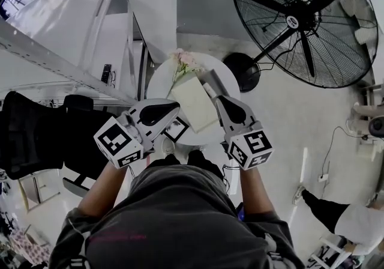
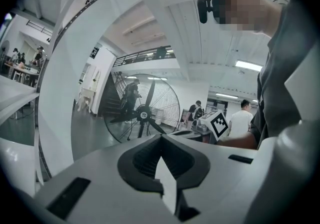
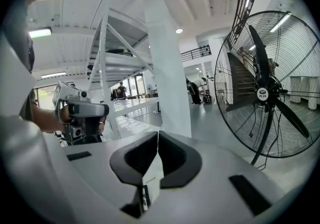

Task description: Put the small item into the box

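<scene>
Over the small round white bench [image 1: 157, 81], we see both tongs held up above it, not down at the work. The left tongs [image 2: 161, 137] are pressed together with nothing between the tips. The right tongs [image 3: 158, 133] are also fully closed and empty. Both gripper views look out across the hall, past the big black floor fan [image 1: 300, 21], not at the bench. So we judge that neither is reaching for anything. It reads as a rest pose, either ahead of the pick or with the job finished; we can't say which.

The cream flat-sided box [image 1: 195, 102] sits on the bench, between the two tongs in the head view. A bunch of pale pink flowers [image 1: 185, 60] lies just beyond it. We can't pick out the small item: it may be too small, hidden under the tongs, or inside the box. In our judgement the closed, empty tongs would have to open before any pick.
</scene>
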`<state>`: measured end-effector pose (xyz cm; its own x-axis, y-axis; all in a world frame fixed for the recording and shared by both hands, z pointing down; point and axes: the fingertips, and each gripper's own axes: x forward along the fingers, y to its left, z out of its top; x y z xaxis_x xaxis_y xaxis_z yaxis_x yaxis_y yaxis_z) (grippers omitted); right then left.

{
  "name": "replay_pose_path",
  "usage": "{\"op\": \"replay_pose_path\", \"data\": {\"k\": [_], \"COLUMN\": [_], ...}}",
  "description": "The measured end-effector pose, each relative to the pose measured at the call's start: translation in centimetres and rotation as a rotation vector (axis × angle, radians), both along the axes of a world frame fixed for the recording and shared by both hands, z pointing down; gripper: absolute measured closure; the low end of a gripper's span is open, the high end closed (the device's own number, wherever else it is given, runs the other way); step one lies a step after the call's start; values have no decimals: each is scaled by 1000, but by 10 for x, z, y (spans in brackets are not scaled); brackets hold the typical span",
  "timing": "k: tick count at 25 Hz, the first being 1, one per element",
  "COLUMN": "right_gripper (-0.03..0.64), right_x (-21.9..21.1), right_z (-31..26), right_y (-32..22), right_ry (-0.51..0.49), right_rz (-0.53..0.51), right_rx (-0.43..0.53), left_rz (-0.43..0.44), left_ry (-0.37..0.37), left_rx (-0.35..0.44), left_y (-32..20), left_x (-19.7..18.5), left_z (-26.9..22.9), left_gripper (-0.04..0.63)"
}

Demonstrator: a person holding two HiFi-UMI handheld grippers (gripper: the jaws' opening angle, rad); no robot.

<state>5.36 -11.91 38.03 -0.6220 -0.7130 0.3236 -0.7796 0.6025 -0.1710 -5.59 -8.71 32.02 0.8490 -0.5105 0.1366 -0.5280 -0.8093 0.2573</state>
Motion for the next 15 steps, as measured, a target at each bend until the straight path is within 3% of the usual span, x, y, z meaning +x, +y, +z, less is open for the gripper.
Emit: {"op": "replay_pose_path", "data": {"k": [15], "right_gripper": [595], "right_x": [5], "right_z": [6], "right_y": [3], "right_ry": [18], "right_rz": [-27], "right_rx": [-8], "left_rz": [-13], "left_ry": [-1], "left_rx": [-26], "left_y": [1], "left_x": [10], "left_z": [9], "left_gripper": [581]}}
